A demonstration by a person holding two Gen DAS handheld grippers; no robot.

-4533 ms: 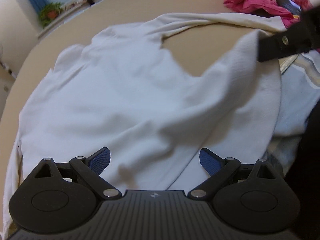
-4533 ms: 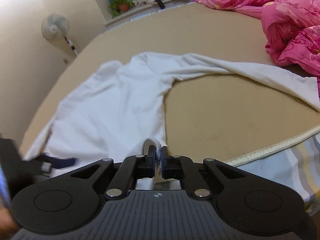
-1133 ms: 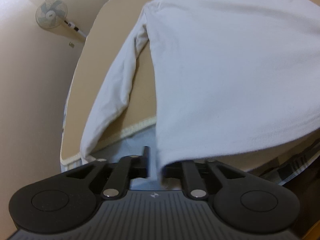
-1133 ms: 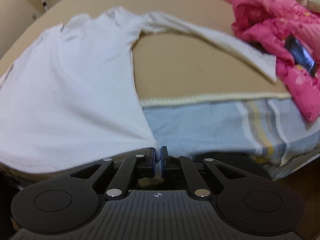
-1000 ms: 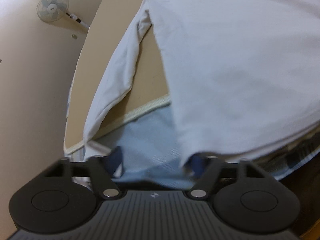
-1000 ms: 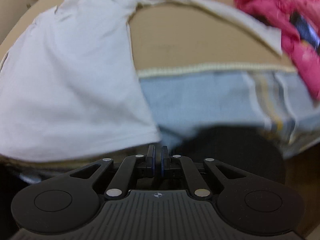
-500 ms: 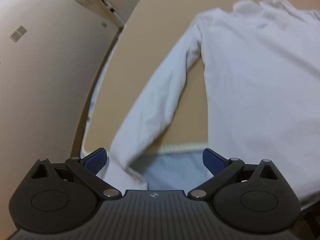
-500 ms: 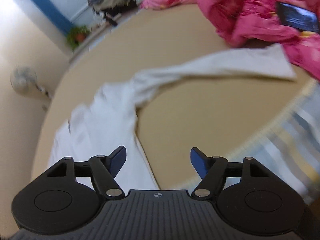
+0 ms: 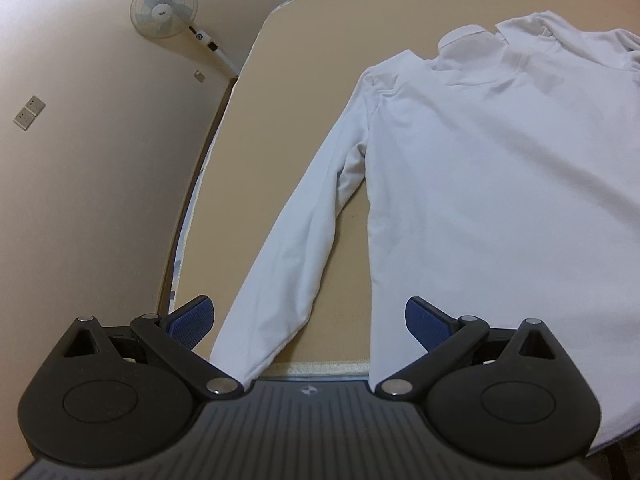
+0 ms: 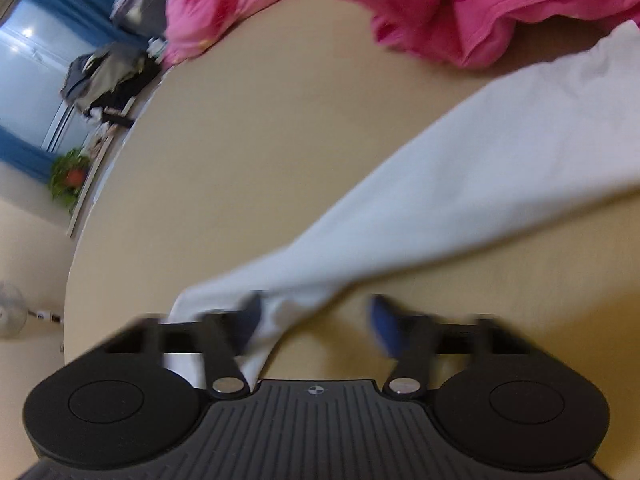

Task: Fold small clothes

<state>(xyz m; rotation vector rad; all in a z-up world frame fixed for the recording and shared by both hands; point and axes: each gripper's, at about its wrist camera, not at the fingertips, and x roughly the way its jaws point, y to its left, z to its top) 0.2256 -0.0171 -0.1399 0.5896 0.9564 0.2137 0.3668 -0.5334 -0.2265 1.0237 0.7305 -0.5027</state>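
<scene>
- White cotton long-sleeved shirt with a collar (image 9: 492,184) lies spread flat on the tan mat-covered bed (image 9: 280,80), collar at the far end, hem toward the near edge.
- Left wrist view: the left gripper (image 9: 308,320) hangs over the near edge of the bed with its blue-padded fingers (image 9: 192,318) spread as wide as they go. Nothing is pinched. One sleeve of the shirt and a strip of bare mat lie between them; the pads touch no cloth.
- That sleeve runs straight down beside the body of the shirt, its cuff end passing out of sight behind the gripper housing.
- Only this view shows the shirt's body and collar, a white standing fan (image 9: 164,8) against the cream wall, and a pair of wall sockets (image 9: 29,113).
- Right wrist view, blurred: the right gripper (image 10: 314,322) is low over the other sleeve (image 10: 460,184), which stretches slantwise toward a crumpled pink quilt (image 10: 460,4).
- Its fingers stand partly apart and have just been closing. Sleeve cloth lies beside the left pad and the gap is otherwise open; whether the pad touches it I cannot tell for blur.
- Only this view shows the quilt, a potted green plant (image 10: 68,178) on a sill, blue curtains (image 10: 24,152) and a heap of dark clothing (image 10: 108,80).
</scene>
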